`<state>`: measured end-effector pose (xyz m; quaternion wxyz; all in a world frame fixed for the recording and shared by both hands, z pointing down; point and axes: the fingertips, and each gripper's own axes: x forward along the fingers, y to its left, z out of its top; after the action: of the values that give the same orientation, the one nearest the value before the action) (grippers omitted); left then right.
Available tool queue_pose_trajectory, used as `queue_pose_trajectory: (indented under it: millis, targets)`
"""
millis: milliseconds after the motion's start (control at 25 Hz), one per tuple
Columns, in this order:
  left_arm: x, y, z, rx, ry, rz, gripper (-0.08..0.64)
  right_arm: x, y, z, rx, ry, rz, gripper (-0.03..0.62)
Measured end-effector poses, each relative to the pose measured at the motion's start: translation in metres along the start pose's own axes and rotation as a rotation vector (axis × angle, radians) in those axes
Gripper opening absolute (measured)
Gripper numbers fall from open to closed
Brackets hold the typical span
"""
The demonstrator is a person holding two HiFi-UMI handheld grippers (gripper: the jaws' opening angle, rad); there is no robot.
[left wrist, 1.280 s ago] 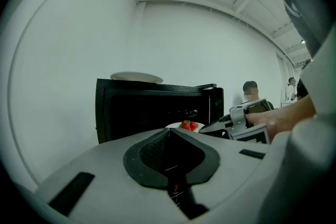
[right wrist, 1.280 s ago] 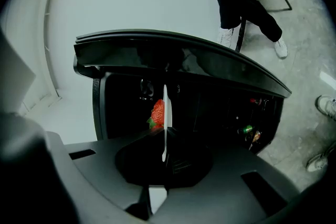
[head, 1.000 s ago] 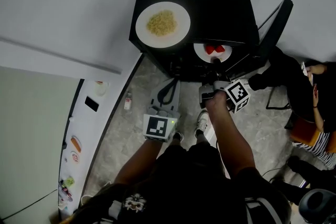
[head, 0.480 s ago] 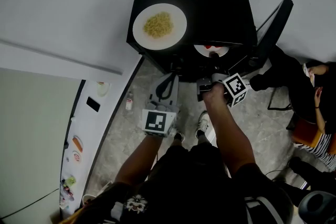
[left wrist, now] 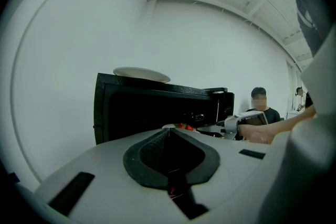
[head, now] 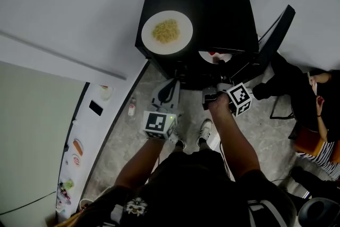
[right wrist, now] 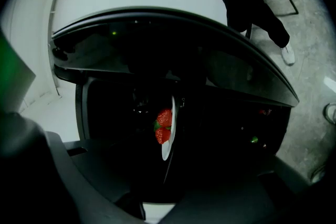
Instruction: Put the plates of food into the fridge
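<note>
- The right tongs (head: 215, 67) are clamped on the near rim of the strawberry plate (head: 214, 56), and reach into the open front of the black fridge (head: 212, 2).
- A second ago that plate showed almost whole in front of the opening; now over half of it is tucked under the fridge's top edge (only a white sliver and a bit of red show from above).
- From the right gripper view the plate (right wrist: 169, 128) is seen edge-on inside the dark interior, with two strawberries (right wrist: 163, 126) on it.
- The left tongs (head: 168, 94) hang low over the floor (head: 133, 130), pressed together with nothing between them (left wrist: 167, 131); they have barely moved.
- The other plate (head: 167, 32), with a heap of yellow food, sits on the fridge's top surface near its front left corner, where it was before.
- The door (head: 273, 34) stands open at the right.
- A seated person (head: 319, 109) is off to the right, well apart from the fridge.
</note>
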<state>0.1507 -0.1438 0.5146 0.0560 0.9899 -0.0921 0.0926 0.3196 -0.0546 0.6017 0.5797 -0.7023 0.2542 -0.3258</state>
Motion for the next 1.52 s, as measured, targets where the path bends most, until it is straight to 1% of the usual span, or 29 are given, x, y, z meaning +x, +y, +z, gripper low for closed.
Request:
queue_pose_trajectory:
  millis: [80,120,240,360,440,520,640,720,840,920,1080,1200,1280,1400,1520]
  targets:
    - [-0.002,0.003,0.000,0.008,-0.004,0.006,0.023,-0.015,0.007,-0.003,-0.055,0.026,0.005,0.173]
    - [-0.003,0.003,0.001,0.005,-0.007,0.007,0.023,-0.024,0.012,-0.004,-0.102,0.045,0.011,0.173]
    - [-0.004,0.001,0.008,-0.003,-0.023,0.005,0.023,-0.051,0.034,-0.006,-0.306,0.098,0.050,0.173]
    - [-0.007,0.000,0.020,0.008,-0.054,0.002,0.023,-0.074,0.067,-0.009,-0.519,0.123,0.123,0.170]
    - [-0.011,-0.002,0.032,-0.003,-0.079,-0.007,0.023,-0.088,0.094,-0.012,-0.661,0.109,0.195,0.156]
    - [-0.019,-0.008,0.046,-0.014,-0.103,-0.027,0.023,-0.102,0.122,-0.014,-0.830,0.081,0.269,0.132]
    - [-0.029,-0.013,0.062,0.016,-0.120,-0.050,0.023,-0.118,0.159,-0.021,-1.073,0.021,0.360,0.088]
    - [-0.033,-0.018,0.075,0.036,-0.140,-0.079,0.023,-0.124,0.174,-0.027,-1.208,-0.011,0.377,0.057]
    - [-0.039,-0.027,0.087,0.037,-0.167,-0.109,0.023,-0.131,0.185,-0.038,-1.392,-0.029,0.375,0.025]
    - [-0.043,-0.028,0.089,0.040,-0.171,-0.105,0.022,-0.135,0.189,-0.045,-1.447,-0.033,0.379,0.025]
    - [-0.049,-0.019,0.086,0.051,-0.165,-0.058,0.023,-0.139,0.199,-0.051,-1.464,-0.059,0.394,0.025]
    - [-0.051,-0.018,0.089,0.065,-0.161,-0.041,0.021,-0.142,0.201,-0.053,-1.482,-0.061,0.400,0.025]
    - [-0.051,-0.018,0.092,0.074,-0.164,-0.041,0.021,-0.143,0.204,-0.055,-1.482,-0.066,0.408,0.025]
    - [-0.049,-0.015,0.099,0.044,-0.193,-0.038,0.023,-0.145,0.207,-0.057,-1.464,-0.070,0.410,0.025]
    - [-0.047,-0.011,0.101,0.029,-0.195,-0.035,0.023,-0.145,0.205,-0.058,-1.458,-0.064,0.401,0.025]
